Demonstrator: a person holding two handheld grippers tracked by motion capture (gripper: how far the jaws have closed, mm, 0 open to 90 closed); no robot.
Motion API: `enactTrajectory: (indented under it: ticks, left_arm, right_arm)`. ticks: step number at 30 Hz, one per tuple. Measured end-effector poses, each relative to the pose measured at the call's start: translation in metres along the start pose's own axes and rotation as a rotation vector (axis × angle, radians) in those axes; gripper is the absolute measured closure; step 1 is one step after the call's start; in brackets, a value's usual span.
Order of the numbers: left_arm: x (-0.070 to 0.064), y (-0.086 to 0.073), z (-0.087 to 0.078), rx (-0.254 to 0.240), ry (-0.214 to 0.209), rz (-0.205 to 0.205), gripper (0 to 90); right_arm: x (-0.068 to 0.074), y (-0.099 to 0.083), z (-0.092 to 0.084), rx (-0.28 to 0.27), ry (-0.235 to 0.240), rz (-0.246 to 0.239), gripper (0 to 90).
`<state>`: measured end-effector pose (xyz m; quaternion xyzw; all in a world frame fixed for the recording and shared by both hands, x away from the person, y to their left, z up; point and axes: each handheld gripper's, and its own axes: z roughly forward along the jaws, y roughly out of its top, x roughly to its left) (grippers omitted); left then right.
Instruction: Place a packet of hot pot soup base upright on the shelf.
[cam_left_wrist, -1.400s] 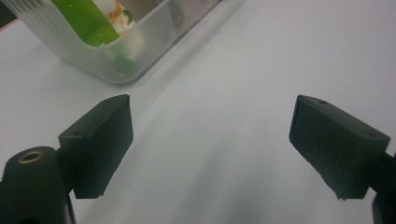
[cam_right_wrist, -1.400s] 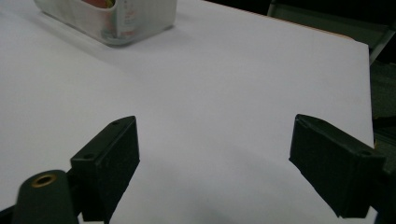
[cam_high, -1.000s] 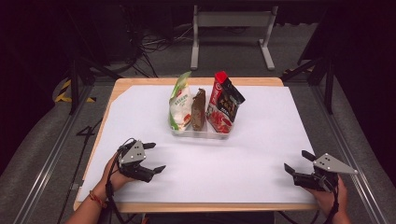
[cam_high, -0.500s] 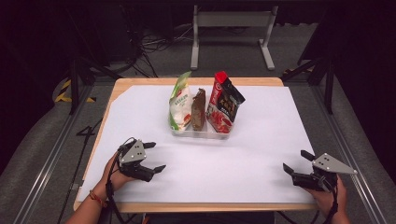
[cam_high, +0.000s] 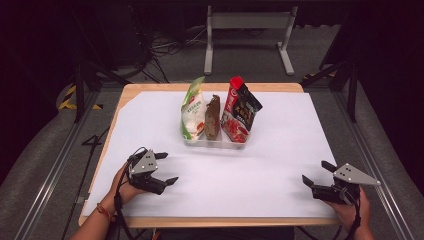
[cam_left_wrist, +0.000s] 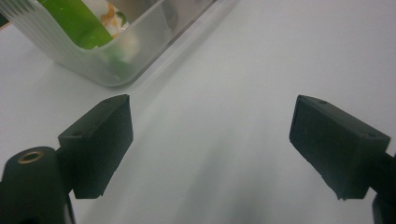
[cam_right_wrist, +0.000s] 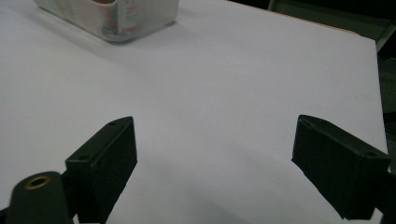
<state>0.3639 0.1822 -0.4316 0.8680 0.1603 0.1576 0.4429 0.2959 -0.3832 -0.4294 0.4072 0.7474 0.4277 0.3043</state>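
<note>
Two grippers rest low on the white table (cam_high: 280, 150), one at each near corner, both with jaws spread wide and holding nothing. The left gripper (cam_high: 162, 167) and right gripper (cam_high: 316, 173) are well apart from the clear tray (cam_high: 215, 143) in the middle. Three snack bags stand in it: green (cam_high: 192, 111), brown (cam_high: 213, 118), red (cam_high: 239, 114). The tray's wall hides their bottoms, and their small print is too blurry to read.

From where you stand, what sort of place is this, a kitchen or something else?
Probably a lab or recording studio, not a kitchen: dark surroundings, cables on the floor, and metal rails around a white-covered table holding a clear bin of snack packets.
</note>
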Motion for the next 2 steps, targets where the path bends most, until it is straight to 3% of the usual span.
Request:
enactTrajectory:
  ticks: [2]
  left_arm:
    - [0.0005, 0.0, 0.001, 0.001, -0.002, -0.002, 14.2]
  right_arm:
    - [0.0, 0.0004, 0.0001, 0.001, -0.001, 0.001, 14.4]
